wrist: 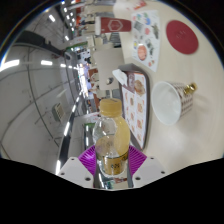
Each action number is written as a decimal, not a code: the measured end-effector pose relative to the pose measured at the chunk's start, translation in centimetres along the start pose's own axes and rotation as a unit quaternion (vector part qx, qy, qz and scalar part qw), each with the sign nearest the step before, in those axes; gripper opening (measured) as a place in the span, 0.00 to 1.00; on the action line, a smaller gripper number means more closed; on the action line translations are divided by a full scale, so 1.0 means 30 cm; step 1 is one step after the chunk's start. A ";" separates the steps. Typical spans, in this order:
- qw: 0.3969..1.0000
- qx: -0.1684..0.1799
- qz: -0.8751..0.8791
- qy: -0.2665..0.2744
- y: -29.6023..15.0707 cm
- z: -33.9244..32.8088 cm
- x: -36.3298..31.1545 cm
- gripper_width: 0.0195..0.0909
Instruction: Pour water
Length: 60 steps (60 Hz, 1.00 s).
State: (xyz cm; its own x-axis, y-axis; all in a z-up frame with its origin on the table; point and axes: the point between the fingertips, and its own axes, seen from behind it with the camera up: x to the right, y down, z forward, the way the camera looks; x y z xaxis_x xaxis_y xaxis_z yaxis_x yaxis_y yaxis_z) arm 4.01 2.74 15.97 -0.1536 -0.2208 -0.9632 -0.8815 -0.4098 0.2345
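So the gripper (111, 160) has its purple pads (92, 158) clamped on a clear bottle (111, 135) with amber liquid, tilted. Just beyond sits a printed menu sheet (137, 97), with a paper cup (172, 97) beside it, red disc (183, 38) further back.

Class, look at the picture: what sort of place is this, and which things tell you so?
Probably a canteen or fast-food restaurant: printed menu sheets lie on the table, a paper cup stands beside them, and the gripper holds a bottle.
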 end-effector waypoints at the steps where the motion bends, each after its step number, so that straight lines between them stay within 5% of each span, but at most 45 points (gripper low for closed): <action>1: 1.000 -0.001 -0.025 0.005 -0.002 0.000 -0.011 0.26; 10: 0.958 0.026 -0.283 0.042 -0.115 -0.074 -0.154 0.26; 28: 0.729 0.133 -0.650 0.169 -0.579 -0.274 -0.206 0.26; 41: 0.650 0.107 -0.706 0.261 -0.783 -0.355 0.087 0.26; 51: 0.647 0.084 -0.701 0.288 -0.825 -0.392 0.257 0.27; 60: 0.653 0.102 -0.701 0.270 -0.823 -0.395 0.253 0.31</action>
State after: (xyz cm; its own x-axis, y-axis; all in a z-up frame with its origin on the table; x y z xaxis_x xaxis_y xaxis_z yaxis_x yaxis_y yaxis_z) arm 29.89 0.69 4.43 0.9982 -0.0577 -0.0137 -0.0373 -0.4299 -0.9021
